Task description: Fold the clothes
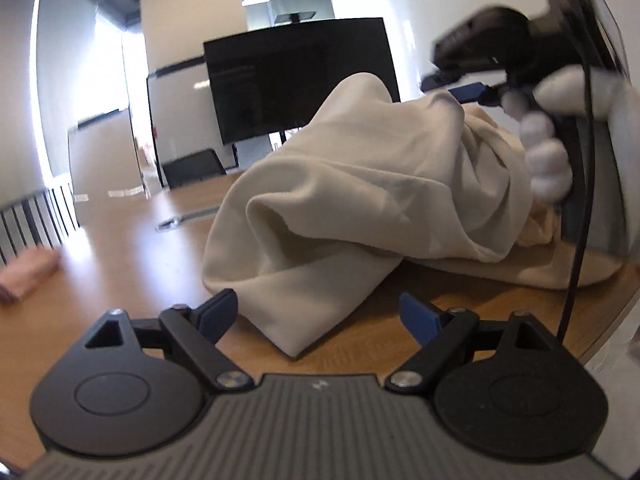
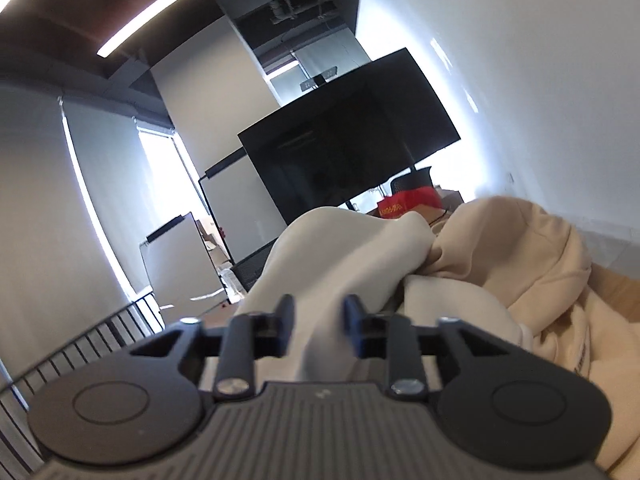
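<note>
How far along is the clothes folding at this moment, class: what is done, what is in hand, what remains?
Done: possibly the pink folded cloth lying apart on the table. In hand: the right gripper is shut on a lifted edge of the cream garment; the left gripper is open, holding nothing. Left: the cream garment is still bunched, and a beige hoodie lies rumpled beside it.

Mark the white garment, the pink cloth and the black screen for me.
white garment (image 1: 340, 200): left wrist view, middle of the draped folds.
pink cloth (image 1: 26, 276): left wrist view, its top.
black screen (image 1: 300, 80): left wrist view, panel centre.
</note>
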Tool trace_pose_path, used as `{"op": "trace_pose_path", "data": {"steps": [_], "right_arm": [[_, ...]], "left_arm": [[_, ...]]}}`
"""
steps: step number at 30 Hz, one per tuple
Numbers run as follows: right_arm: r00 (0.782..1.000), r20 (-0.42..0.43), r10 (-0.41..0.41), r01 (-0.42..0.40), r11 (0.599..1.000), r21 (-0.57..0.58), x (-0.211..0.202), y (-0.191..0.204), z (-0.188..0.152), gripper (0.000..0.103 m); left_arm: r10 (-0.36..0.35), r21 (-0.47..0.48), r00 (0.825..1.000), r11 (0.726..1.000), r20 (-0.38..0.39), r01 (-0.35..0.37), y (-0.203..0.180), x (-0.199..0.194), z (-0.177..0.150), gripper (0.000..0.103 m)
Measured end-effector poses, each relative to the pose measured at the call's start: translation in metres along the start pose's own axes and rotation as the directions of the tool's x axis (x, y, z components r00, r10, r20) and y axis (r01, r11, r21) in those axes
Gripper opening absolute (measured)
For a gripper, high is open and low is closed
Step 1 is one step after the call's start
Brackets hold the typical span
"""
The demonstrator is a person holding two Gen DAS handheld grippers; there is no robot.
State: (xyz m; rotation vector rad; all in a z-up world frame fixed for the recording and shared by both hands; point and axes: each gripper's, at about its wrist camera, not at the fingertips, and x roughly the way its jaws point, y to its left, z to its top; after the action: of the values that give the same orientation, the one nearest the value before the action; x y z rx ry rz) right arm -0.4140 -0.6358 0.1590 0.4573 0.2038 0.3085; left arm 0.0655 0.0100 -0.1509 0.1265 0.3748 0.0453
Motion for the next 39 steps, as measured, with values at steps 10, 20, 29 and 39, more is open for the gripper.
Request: {"op": "trace_pose_path", "data": {"steps": [10,20,29,39], "right_arm": [[0.968,0.088,0.234,-0.215,0.959,-0.185,-0.058,0.028,-0.056,0.000],[0.958,0.040,0.283,-0.253,0.906,-0.339,-0.067,0.061,-0.067,0.050],[1.000,0.014,-0.003,0.002,0.997,0.082,0.004,0.002,-0.002,0.067],[0.994,-0.111,0.015,-0.006,0.997,0.076,0.086,-0.034,-0.012,0.011]], "left_arm": [[0.032,-0.136,0.995,0.990,0.092,-0.019,-0.003,-0.036,-0.030,0.087],[-0.021,0.044,0.989,0.999,0.149,0.015,-0.038,-0.059,-0.047,0.087],[0.047,-0.036,0.989,0.998,0.142,-0.043,-0.010,-0.052,-0.045,0.087],[0.072,-0.056,0.991,0.996,0.112,-0.066,0.002,-0.048,-0.043,0.087]]}}
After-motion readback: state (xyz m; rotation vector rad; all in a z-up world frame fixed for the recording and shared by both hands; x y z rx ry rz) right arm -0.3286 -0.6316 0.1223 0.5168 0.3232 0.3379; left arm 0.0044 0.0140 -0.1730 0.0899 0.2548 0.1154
